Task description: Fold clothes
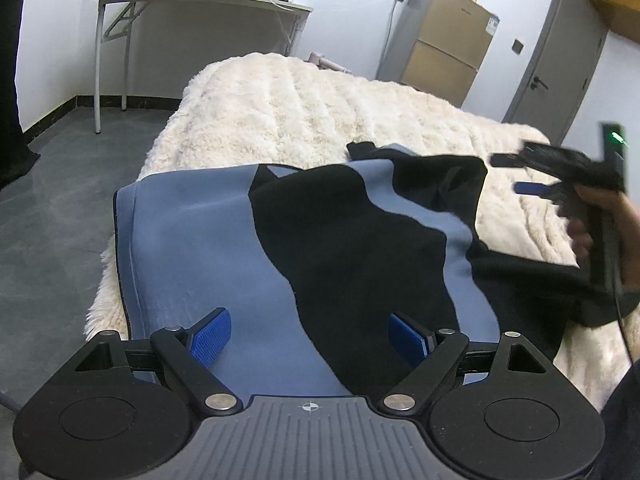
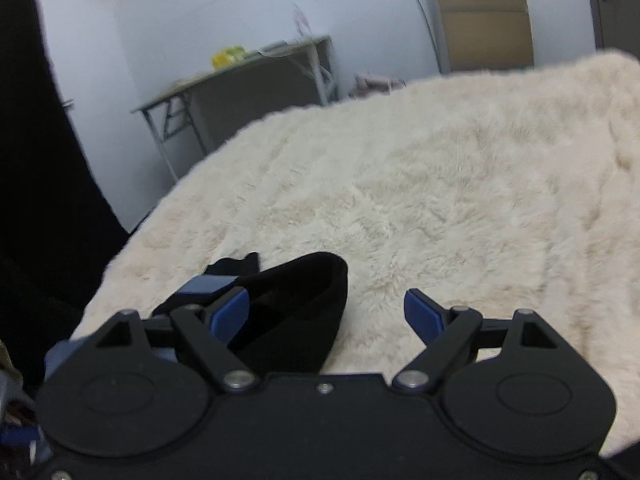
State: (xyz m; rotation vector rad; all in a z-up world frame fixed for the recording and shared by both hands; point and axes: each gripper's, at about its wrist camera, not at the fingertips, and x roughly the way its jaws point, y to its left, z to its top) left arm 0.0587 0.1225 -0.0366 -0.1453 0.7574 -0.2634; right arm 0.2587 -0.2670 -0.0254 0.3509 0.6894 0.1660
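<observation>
**Two grippers spread wide, garment loose on the bed**

Both pairs of jaws stand released with nothing between them. The left gripper hovers over the near end of the garment, its blue pads apart above the blue and black panels; whether they touch the cloth cannot be told. The right gripper also gapes, with a black fold of the garment lying at 9 o'clock of its gap, beside its left pad, and bare blanket under the rest. From the left wrist view the right gripper appears at 3 o'clock, blurred, held in the right hand above the garment's far black edge.

The garment lies on the fluffy cream blanket, spread from the near corner toward 2 o'clock, its left part fairly flat, its right side rumpled and overlapped.

It looks like smooth, light, limp cloth: it should drape and sag from any single hold, and may drag slightly on the plush pile. The likeliest good holds are edges or corners, one per gripper, pinching a single layer at the flat blue hem at 9 o'clock and the black edge at 3 o'clock, so the fold stays even.

Beyond the bed stand a table, a fridge and a door.
</observation>
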